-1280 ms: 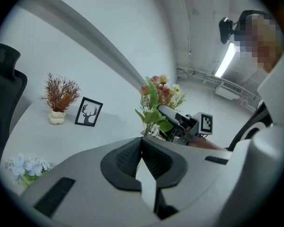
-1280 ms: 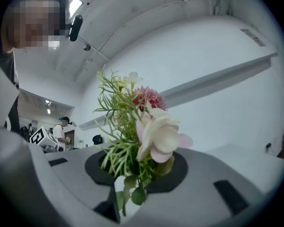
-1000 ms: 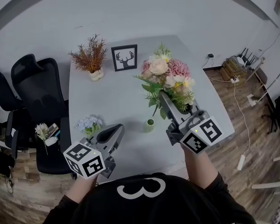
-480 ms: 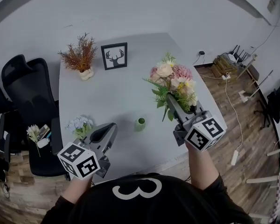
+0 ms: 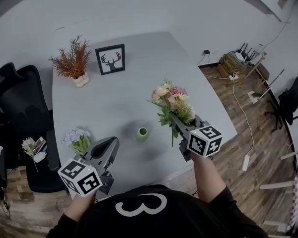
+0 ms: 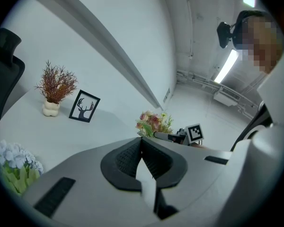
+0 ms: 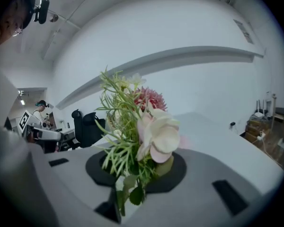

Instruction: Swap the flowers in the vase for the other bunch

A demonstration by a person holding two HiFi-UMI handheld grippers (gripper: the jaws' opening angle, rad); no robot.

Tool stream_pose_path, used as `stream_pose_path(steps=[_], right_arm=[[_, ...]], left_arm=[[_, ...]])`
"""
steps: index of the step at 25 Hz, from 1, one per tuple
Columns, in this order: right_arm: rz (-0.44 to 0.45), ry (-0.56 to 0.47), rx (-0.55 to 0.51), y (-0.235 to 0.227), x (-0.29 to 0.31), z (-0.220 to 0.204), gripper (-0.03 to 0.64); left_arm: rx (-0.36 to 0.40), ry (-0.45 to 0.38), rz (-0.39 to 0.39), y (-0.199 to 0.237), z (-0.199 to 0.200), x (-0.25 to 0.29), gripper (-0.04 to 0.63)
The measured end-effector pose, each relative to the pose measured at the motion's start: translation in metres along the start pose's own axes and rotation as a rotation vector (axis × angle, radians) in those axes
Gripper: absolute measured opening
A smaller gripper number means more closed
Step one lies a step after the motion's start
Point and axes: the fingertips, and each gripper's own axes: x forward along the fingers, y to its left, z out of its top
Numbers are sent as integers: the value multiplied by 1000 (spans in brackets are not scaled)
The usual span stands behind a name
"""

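Note:
My right gripper (image 5: 173,118) holds a bouquet of pink and cream flowers (image 5: 171,101) by the stems, over the table's near right part. Its jaws are closing on those stems (image 7: 128,186). A small green vase (image 5: 142,133) stands with nothing in it on the white table (image 5: 124,90), to the left of the bouquet. A bunch of pale blue flowers (image 5: 77,138) lies at the table's near left, beside my left gripper (image 5: 113,143). In the left gripper view, that gripper (image 6: 142,144) is shut with nothing in it, and the blue flowers (image 6: 12,163) show low at the left.
A dried red-brown plant in a white pot (image 5: 72,64) and a framed deer picture (image 5: 110,59) stand at the table's far side. Black office chairs (image 5: 15,90) stand to the left, one bearing a small pale bunch (image 5: 30,146). Cables and boxes (image 5: 233,63) lie on the floor to the right.
My right gripper has come down and toward the table's near right edge with the bouquet, which now tilts lower. The left gripper has stayed where it was.

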Motion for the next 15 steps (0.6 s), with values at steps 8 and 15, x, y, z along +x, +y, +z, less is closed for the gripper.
stream_pose_path(steps=[8,15], right_arm=[[-58,154,53,-33,27,-49,97],[-91,259,112,-60,55,-90,92]], left_arm=[[-31,20,23,14,-8,-2,11],[-56,28,58,34,-11,-6,11]])
